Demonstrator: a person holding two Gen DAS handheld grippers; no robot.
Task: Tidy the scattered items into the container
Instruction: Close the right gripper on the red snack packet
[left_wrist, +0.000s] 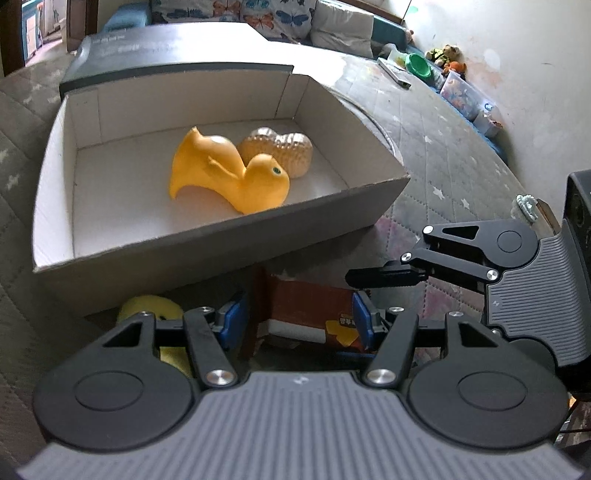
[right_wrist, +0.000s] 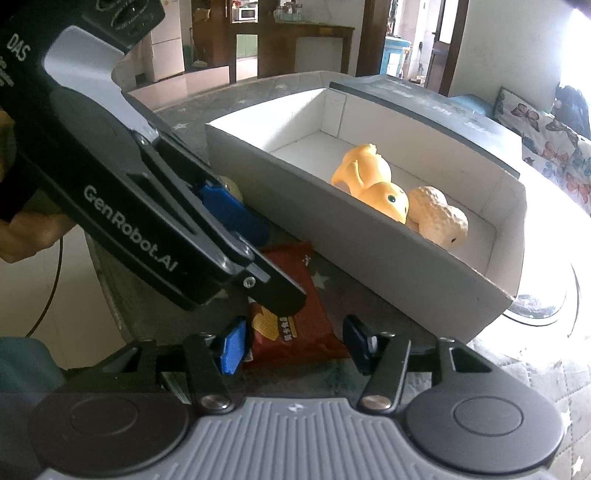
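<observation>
Packet (left_wrist: 310, 302) lies on the quilt (left_wrist: 424, 155) just in front of the box (left_wrist: 221, 243), with both grippers on it. Left gripper (left_wrist: 297, 321) is clamped across one end, and that edge buckles up. Right gripper (right_wrist: 295, 347) straddles the other end; we can't tell if its pads touch. We'd guess two grips because it's floppy. Duck (left_wrist: 229, 173) and peanut (left_wrist: 284, 147) sit inside the box. Yellow thing (left_wrist: 147, 306) beside the left gripper is mostly hidden.

A duck (left_wrist: 229, 173) and peanut toy (left_wrist: 284, 149) lie in the box (left_wrist: 221, 243), a packet (right_wrist: 291, 314) before it.
</observation>
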